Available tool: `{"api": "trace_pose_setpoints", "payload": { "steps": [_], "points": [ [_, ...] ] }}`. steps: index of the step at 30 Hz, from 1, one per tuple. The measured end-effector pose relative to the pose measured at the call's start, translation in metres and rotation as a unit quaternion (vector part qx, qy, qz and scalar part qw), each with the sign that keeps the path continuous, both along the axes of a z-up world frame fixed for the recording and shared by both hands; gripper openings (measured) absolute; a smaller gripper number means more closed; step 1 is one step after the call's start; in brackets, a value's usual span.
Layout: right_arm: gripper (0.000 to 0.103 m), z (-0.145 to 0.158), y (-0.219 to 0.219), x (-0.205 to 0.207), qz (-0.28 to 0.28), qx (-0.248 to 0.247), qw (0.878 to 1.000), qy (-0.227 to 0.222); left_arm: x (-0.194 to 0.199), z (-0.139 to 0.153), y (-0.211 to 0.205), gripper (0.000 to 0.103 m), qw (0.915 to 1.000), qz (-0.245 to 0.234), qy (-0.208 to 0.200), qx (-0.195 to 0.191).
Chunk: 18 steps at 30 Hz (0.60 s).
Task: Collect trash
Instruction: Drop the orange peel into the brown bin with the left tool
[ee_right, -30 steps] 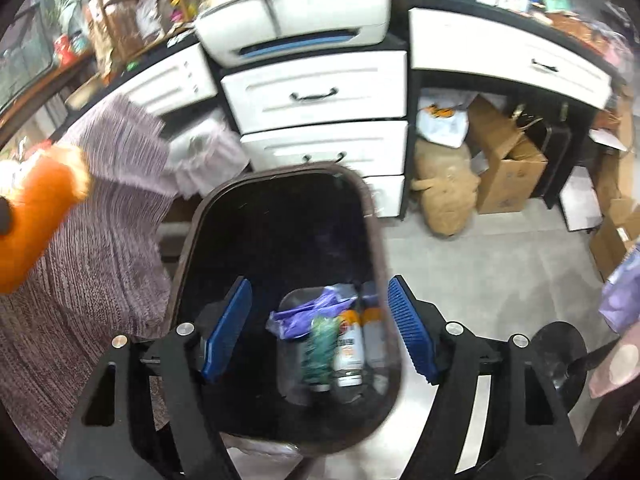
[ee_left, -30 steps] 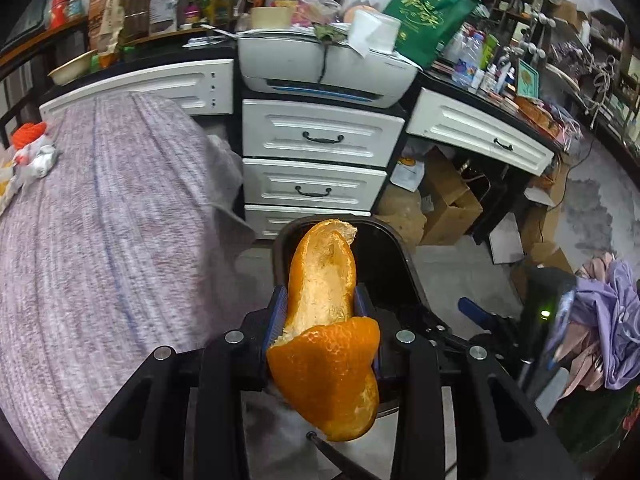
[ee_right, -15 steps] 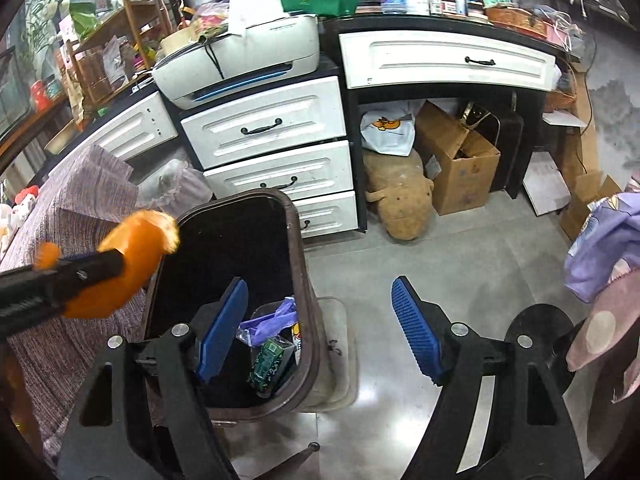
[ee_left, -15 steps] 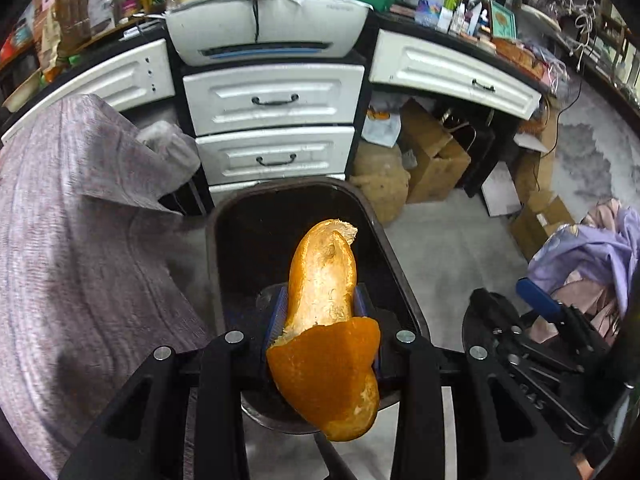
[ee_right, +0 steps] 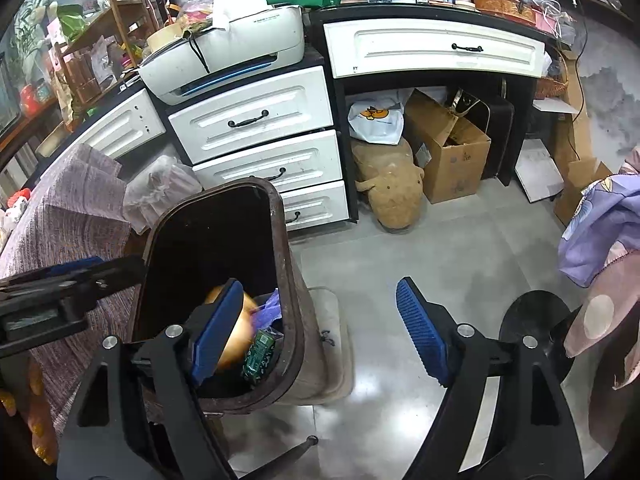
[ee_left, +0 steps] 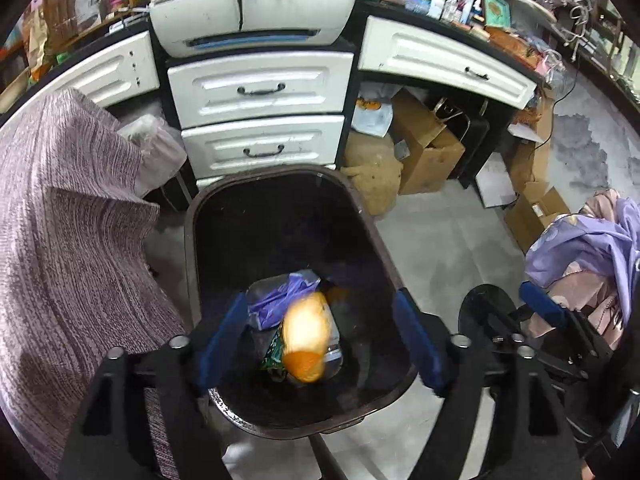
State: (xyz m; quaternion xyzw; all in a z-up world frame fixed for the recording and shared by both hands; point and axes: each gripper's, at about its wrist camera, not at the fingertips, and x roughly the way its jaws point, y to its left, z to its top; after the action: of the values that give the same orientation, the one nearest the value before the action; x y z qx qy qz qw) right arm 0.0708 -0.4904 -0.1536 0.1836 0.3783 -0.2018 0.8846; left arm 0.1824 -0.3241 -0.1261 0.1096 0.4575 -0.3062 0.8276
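Left gripper: fingers spread, empty, lower centre. Peel: blurred, inside bin, above purple bag. Right gripper: fingers spread, empty, beside bin.

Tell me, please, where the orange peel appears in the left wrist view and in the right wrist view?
Left wrist: the orange peel is lower centre, blurred, inside the trash bin, between the open left gripper pads.
Right wrist: the peel is lower left in the bin, partly hidden behind a blue gripper pad.
Shared landmark: the white printer above the drawers.
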Motion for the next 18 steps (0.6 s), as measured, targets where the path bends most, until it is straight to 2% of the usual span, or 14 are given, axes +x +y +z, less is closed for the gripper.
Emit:
{"api": "trace_pose_setpoints", "payload": {
  "steps": [5, 10, 18],
  "points": [
    [0.081, -0.001, 0.0, -0.002, -0.003, 0.003, 1.0, -0.002, -0.012, 0.012, 0.008, 0.085, 0.9994, -0.001, -0.034, 0.009],
    [0.082, 0.0, 0.002, -0.001, 0.001, 0.011, 1.0, -0.004, -0.02, 0.025, 0.034, 0.088, 0.999, 0.013, -0.042, 0.0],
    [0.082, 0.017, 0.023, 0.01, 0.045, 0.002, 0.999, -0.019, -0.033, 0.057, 0.079, 0.094, 0.9965, 0.037, -0.073, -0.017]
  ]
}}
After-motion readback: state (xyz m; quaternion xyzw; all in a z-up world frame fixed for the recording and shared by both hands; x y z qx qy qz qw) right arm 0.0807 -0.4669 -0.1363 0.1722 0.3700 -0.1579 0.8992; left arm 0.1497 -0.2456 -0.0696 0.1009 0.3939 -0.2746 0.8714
